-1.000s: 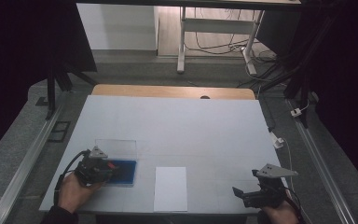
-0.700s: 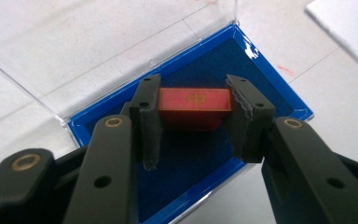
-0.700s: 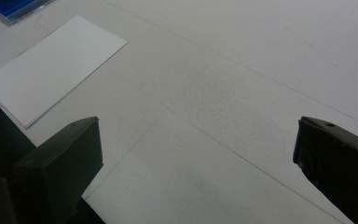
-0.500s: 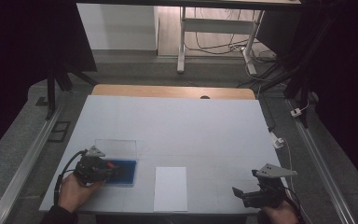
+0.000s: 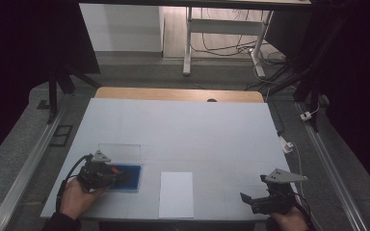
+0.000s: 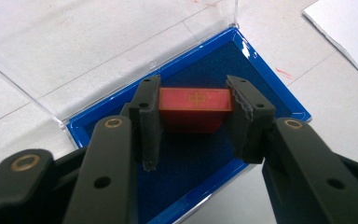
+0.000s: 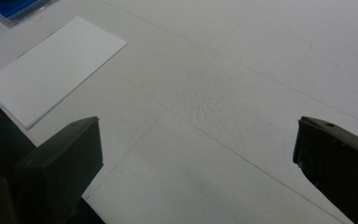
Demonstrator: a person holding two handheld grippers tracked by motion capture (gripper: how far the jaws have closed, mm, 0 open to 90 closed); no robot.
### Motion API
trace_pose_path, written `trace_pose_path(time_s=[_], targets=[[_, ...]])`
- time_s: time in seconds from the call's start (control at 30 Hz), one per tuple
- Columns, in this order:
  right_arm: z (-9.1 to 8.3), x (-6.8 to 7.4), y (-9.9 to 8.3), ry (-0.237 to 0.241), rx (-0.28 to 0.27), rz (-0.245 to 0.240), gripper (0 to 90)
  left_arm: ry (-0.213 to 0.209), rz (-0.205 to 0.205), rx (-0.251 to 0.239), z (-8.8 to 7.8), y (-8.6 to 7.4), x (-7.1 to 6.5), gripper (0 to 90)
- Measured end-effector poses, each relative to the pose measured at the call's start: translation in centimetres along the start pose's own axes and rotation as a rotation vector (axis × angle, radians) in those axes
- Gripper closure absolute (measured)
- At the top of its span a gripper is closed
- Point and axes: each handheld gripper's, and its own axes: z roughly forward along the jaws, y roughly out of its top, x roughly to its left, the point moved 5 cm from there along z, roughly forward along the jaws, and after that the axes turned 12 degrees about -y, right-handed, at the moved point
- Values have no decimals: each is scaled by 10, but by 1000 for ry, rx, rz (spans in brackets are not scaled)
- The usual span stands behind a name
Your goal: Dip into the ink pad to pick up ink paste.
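Clamping a red block (image 6: 193, 109) over blue tray (image 6: 279, 100) — left gripper (image 6: 193, 123) jaws; right gripper (image 7: 198, 154) jaws wide, empty

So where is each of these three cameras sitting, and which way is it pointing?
High view: above the near table edge, looking forward and down; both hands enter from below.
Left gripper view: rides the left gripper, looking along its jaws, shut on a red block over the blue case.
Right gripper view: rides the right gripper, jaws open over bare table.
Shared: the white sheet, in all three.
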Motion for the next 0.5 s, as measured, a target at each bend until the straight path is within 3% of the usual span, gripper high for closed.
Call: trace_pose_path(time_s=[0.23, 0.5], targets=[[0, 0, 0, 0, 1, 2, 14, -15, -25, -4, -5, 0, 1, 586], [0, 0, 0, 0, 1, 4, 14, -2, -17, -25, -11, 2, -3, 586]])
